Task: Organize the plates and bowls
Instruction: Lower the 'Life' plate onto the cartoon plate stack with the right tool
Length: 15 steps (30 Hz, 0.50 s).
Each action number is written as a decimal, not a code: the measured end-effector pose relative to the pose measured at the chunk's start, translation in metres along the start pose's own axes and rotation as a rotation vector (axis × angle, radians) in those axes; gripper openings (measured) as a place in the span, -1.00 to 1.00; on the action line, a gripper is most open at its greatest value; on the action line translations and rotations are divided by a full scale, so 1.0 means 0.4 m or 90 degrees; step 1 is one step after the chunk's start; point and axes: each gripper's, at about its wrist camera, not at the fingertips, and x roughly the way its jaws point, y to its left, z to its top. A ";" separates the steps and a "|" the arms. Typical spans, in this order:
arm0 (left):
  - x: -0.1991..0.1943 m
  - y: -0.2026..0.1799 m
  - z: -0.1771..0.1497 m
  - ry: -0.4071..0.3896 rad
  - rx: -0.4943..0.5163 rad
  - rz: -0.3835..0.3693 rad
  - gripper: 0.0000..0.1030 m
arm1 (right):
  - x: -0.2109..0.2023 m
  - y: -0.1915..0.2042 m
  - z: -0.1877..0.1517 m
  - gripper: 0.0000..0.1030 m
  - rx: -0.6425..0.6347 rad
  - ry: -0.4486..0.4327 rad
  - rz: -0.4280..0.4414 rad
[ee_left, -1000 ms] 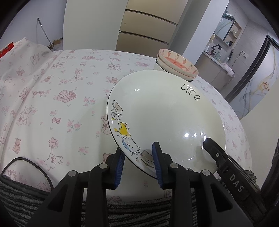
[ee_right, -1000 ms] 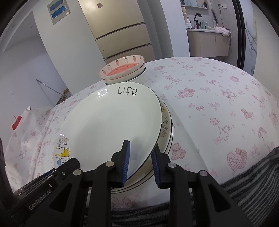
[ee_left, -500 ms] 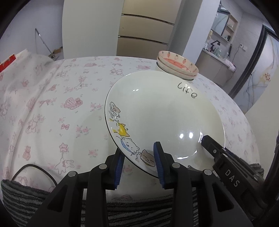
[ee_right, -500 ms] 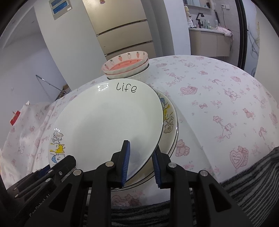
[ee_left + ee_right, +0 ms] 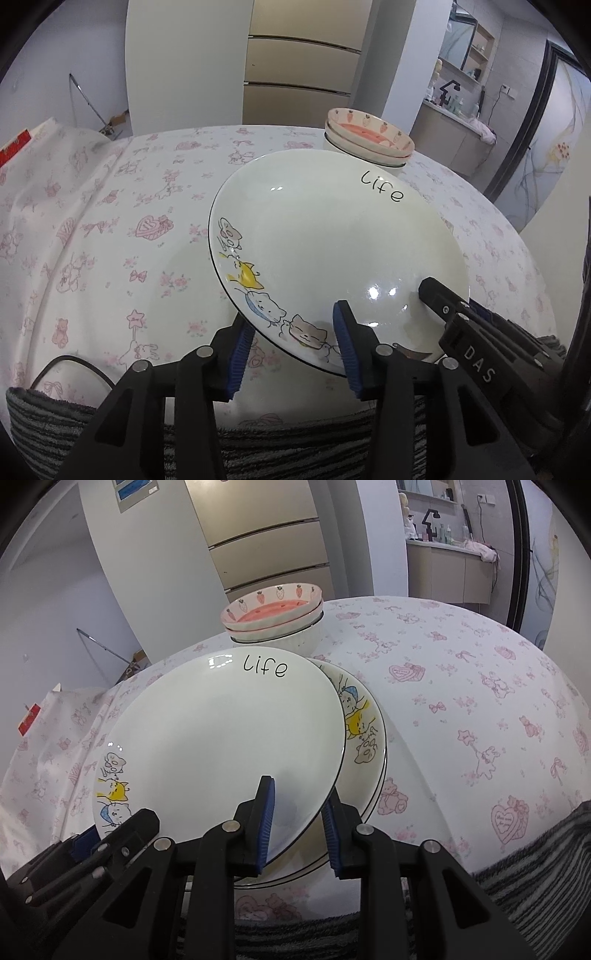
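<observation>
The white plate (image 5: 332,236) marked "Life" is held tilted above the counter (image 5: 110,221), with both grippers at its near rim. The left gripper (image 5: 291,349) has its fingers (image 5: 238,350) straddling the cartoon-cat edge; contact cannot be confirmed. The right gripper (image 5: 297,825) brackets the opposite edge the same way. The held plate hides most of the plate stack (image 5: 365,746) beneath it. Strawberry-print bowls (image 5: 273,607) stand stacked behind, on a white bowl (image 5: 306,640).
</observation>
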 end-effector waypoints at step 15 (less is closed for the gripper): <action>0.006 0.010 0.006 0.003 -0.014 -0.019 0.09 | -0.005 -0.021 0.006 -0.53 0.015 -0.014 -0.002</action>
